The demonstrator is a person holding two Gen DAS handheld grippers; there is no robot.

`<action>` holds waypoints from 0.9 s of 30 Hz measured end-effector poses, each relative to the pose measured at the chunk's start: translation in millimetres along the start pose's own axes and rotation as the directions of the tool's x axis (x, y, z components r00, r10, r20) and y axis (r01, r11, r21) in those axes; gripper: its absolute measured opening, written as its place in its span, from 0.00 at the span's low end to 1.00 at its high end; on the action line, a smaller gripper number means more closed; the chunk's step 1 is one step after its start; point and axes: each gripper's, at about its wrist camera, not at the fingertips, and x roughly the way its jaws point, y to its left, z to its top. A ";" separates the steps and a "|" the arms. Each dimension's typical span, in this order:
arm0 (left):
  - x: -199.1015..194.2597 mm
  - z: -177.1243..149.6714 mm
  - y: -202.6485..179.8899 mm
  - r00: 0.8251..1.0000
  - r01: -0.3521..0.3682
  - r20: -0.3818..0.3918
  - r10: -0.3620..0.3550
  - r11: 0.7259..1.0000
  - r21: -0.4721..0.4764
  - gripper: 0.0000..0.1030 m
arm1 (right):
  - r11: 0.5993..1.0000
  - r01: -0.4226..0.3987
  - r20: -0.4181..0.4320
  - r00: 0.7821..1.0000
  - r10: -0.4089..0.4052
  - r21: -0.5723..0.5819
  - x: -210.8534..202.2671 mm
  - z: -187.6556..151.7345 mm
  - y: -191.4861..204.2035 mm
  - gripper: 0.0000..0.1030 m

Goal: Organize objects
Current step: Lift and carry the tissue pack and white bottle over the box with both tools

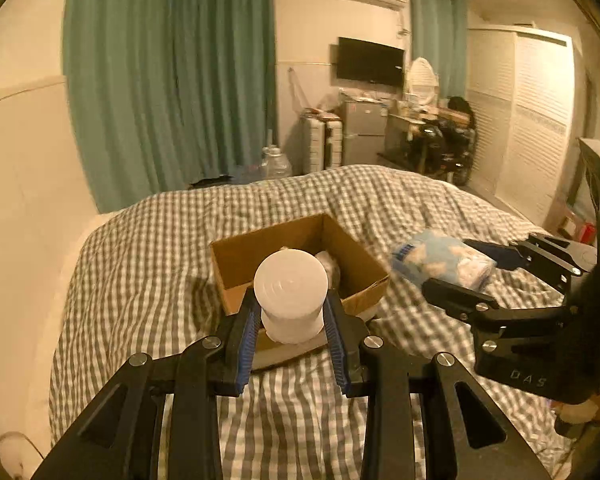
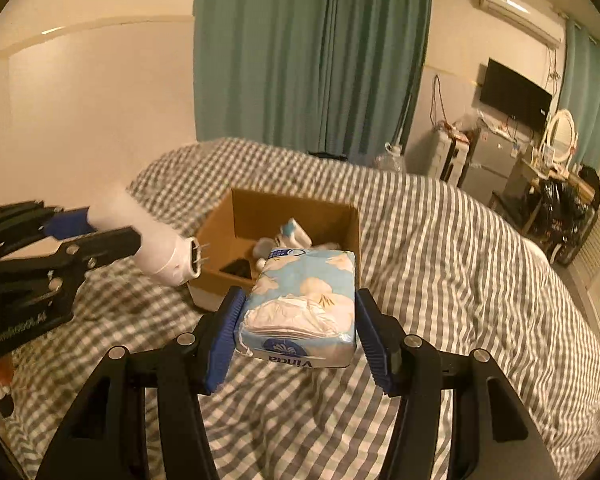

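- the white cylindrical container point(image 1: 290, 294) is clamped between the blue pads of the left gripper point(image 1: 291, 322), jaws partly closed around its narrower lower body. its round flat end faces the camera. it hangs in the air at the near rim of the cardboard box point(image 1: 342, 248), which reads as a carry toward a drop inside.
- from the right wrist view the same container point(image 2: 160, 252) juts sideways out of the left gripper point(image 2: 100, 236), and its far end shows a dark opening with thin prongs; what it is exactly i cannot tell.
- the tissue pack point(image 2: 300, 304) is held by the right gripper point(image 2: 298, 334), jaws moderately wide and pressed on its two long sides, the soft wrap slightly pinched. gripping across the width probably keeps the limp pack from sagging.
- the pack is lifted above the checked bedcover point(image 2: 440, 264), near the box's near right corner, likely next to go in.
- writing: the pack's near end bears "vinda", upside down to the camera, over a blue emblem; blue sky-and-cloud print covers the top. smaller print at its far end is too small to read.
- the right gripper's body point(image 1: 528, 376) shows the letters "das"; the left gripper's body carries pale lettering that is too blurred to read.
- the box point(image 2: 276, 208) sits open on the bed and already holds small pale items and something dark.
- far off: teal curtains point(image 1: 172, 80), a wall television point(image 1: 370, 60).
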 end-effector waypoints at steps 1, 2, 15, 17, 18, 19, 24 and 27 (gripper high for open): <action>-0.6 6.6 3.5 1.000 0.019 0.003 -0.019 1.000 -0.015 0.31 | 1.000 0.000 0.009 1.000 0.000 -0.008 -2.5 4.8 1.3 0.54; -0.4 14.1 7.1 0.999 0.042 0.001 -0.042 0.999 -0.026 0.31 | 1.000 0.002 0.019 1.000 -0.002 -0.017 -4.8 10.6 2.7 0.54; 35.5 91.0 31.1 1.000 -0.017 0.014 0.017 1.000 -0.009 0.31 | 0.995 -0.026 0.126 0.991 0.039 -0.100 -1.7 107.9 5.9 0.54; 46.6 95.4 33.7 1.000 -0.024 0.004 0.024 1.000 -0.010 0.31 | 0.995 -0.034 0.118 0.992 0.046 -0.098 7.7 115.6 2.9 0.54; 55.1 97.6 34.0 1.000 -0.024 -0.005 0.024 1.000 -0.004 0.31 | 0.994 -0.038 0.111 0.993 0.049 -0.101 15.9 119.6 1.5 0.54; 60.8 98.2 34.9 1.000 -0.027 -0.010 0.027 1.000 -0.006 0.31 | 0.994 -0.040 0.106 0.993 0.050 -0.100 21.9 122.0 0.3 0.54; 107.7 92.8 37.3 0.997 -0.032 -0.076 0.032 0.999 0.003 0.31 | 0.995 -0.075 0.059 0.995 0.079 -0.071 61.1 125.0 -9.1 0.54; 133.5 80.6 37.8 0.992 -0.026 -0.123 0.026 1.000 -0.001 0.31 | 0.991 -0.131 0.008 0.991 0.132 -0.034 89.3 116.8 -17.0 0.53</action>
